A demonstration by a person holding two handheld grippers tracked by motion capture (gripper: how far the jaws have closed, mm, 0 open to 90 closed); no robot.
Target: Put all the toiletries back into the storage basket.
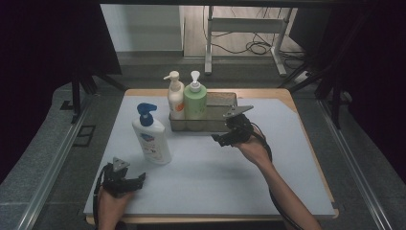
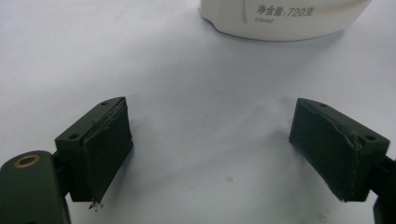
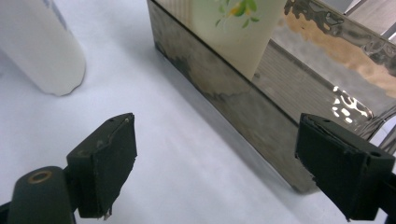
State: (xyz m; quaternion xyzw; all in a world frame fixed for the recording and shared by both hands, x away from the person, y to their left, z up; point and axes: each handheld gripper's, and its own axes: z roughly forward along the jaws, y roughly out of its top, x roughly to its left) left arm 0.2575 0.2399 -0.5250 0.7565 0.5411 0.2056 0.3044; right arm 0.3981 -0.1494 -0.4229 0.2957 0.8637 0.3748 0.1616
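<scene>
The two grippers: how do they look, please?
Both the left gripper and the right gripper are black, each with a grey three-cornered plate on top and a black trailing cable. Their fingers are flat black blocks with worn pad edges. Forearms are bare, without sleeves.

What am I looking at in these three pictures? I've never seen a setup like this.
A person at a table holds a hand-held gripper in each hand. The high view looks down from above; the other two cameras ride on the grippers, looking along their black jaws. The left gripper rests open near a white pump bottle with a blue top. The right gripper is open and empty beside a metal tray, which holds a cream bottle and a green bottle. Nothing is held.
</scene>
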